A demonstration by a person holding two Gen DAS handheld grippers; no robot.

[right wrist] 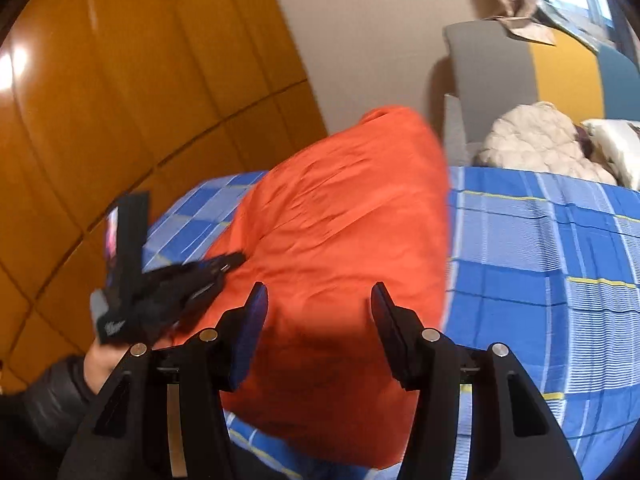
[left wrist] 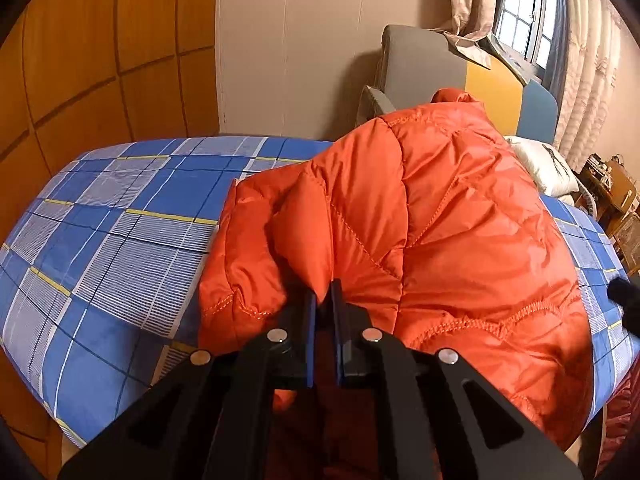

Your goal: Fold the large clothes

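Left claw [left wrist: 323,294] pinches orange jacket [left wrist: 440,216] on bed [left wrist: 120,220].

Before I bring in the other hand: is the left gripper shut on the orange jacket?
Shut on it. The left gripper has its jaws nearly together, pinching a fold of the orange jacket. The right gripper is open above it.

Your left view is sharp and bright; light comes from the window [left wrist: 524,12]. Your right view is blurry, edges bend.

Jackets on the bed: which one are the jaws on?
The orange jacket, pinched by the left gripper; the cream jacket lies untouched by the headboard.
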